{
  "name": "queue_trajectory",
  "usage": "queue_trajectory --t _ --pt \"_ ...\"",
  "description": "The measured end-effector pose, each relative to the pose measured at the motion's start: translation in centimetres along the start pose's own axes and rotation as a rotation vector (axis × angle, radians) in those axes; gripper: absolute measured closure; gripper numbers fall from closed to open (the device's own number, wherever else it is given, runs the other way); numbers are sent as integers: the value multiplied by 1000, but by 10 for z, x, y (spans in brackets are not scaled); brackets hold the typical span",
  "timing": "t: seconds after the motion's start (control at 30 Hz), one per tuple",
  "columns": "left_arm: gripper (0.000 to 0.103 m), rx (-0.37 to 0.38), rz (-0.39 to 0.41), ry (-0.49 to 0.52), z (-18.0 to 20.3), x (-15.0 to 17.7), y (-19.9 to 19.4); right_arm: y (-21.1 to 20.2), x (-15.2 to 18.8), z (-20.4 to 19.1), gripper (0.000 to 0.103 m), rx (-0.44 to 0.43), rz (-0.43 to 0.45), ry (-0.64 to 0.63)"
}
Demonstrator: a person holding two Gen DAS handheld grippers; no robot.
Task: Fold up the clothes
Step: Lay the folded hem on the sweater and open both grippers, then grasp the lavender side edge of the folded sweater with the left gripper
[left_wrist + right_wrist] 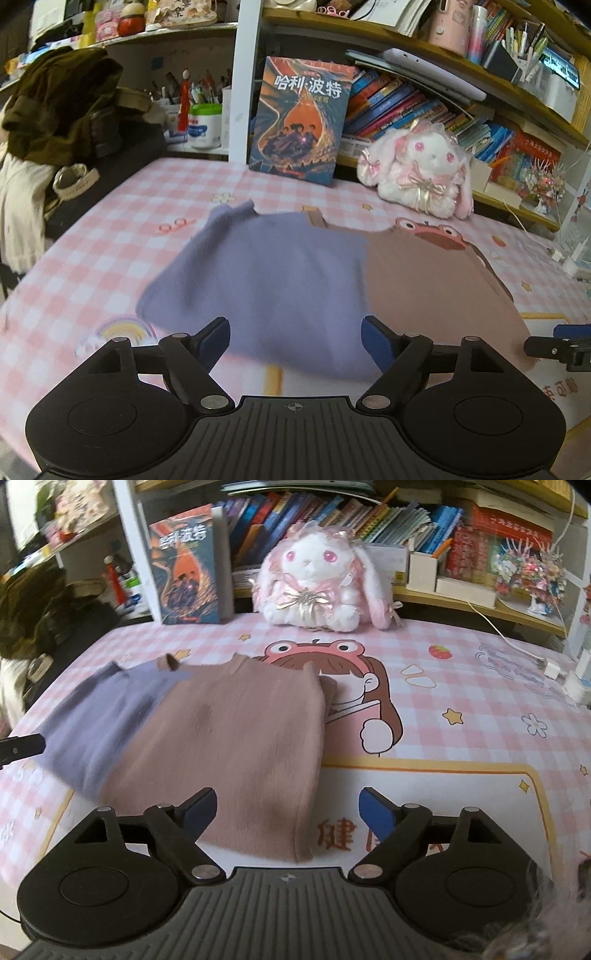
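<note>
Holding both hand-held grippers, left (295,341) and right (286,810), released near the folded garment (221,746), we let it rest flat on the bench (461,775).

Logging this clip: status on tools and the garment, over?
Left tool open, right tool open, nothing gripped. Purple-and-brown garment lies folded on the checked mat. Plush rabbit and book sit behind, clear.

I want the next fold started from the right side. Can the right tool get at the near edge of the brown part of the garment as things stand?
Probably yes. The right tool stands open just before the brown part of the garment, whose near edge lies flat on the pink checked cover with nothing over it.
</note>
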State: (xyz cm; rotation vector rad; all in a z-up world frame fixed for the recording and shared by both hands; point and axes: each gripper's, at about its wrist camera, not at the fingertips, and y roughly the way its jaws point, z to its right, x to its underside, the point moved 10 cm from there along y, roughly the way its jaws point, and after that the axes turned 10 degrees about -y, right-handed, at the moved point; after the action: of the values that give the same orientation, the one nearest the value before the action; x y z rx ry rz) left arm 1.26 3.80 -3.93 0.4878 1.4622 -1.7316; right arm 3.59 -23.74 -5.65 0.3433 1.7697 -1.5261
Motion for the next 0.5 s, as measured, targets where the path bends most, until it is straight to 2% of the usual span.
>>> queue_trajectory --t 0.27,0.5 --pt "19 -34 -17 -39 23 36 -18 -15 22 5 17 -53 -9 -70" --pt "19 -46 -42 -41 29 47 -27 -19 31 0 16 -95 -21 -97"
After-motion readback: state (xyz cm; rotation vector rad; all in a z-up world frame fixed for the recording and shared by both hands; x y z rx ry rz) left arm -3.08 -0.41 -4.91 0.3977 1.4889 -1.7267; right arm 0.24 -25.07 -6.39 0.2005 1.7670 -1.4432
